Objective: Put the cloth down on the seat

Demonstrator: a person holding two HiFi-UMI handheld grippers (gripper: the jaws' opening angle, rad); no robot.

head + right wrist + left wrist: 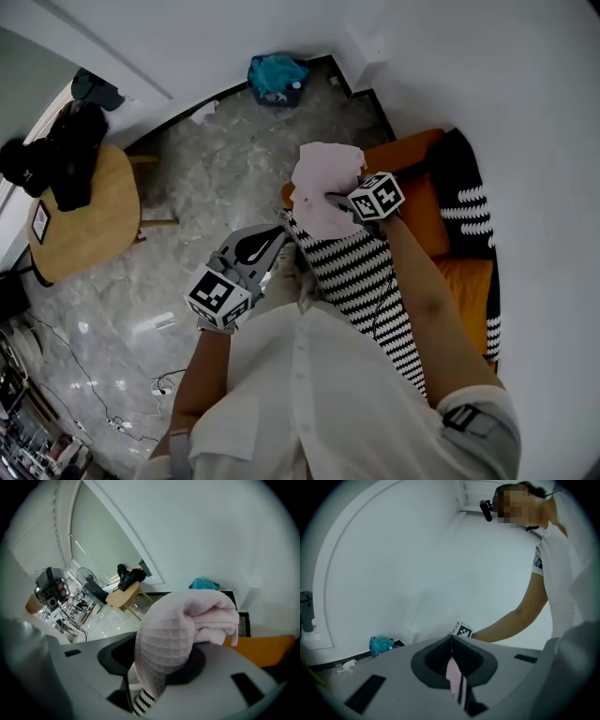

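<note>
Cloth fills the jaws of the right gripper: a pink waffle-weave bundle is bunched between them and spills over their tops, so this gripper is clamped on it, and a black-and-white striped edge shows low in the gap. The jaws of the left gripper stand pressed together at the tips, with a thin strip of the same pink fabric and its striped edge pinched between them. In the head view the pink bundle sits at the right gripper's tip, and a long striped length runs from it down along the person's right forearm towards the white shirt; the left gripper meets this fabric at its upper left edge. The bundle is held up at the left end of the orange seat, overlapping that end in the head view; whether it touches the cushion cannot be told. Farther along the seat lies a black throw with white stripes. Left of the grippers spreads a grey marble floor, with a round wooden table beside the wall carrying a black bag. A blue bag sits in the far corner, and thin cables trail over the floor near the lower left.
</note>
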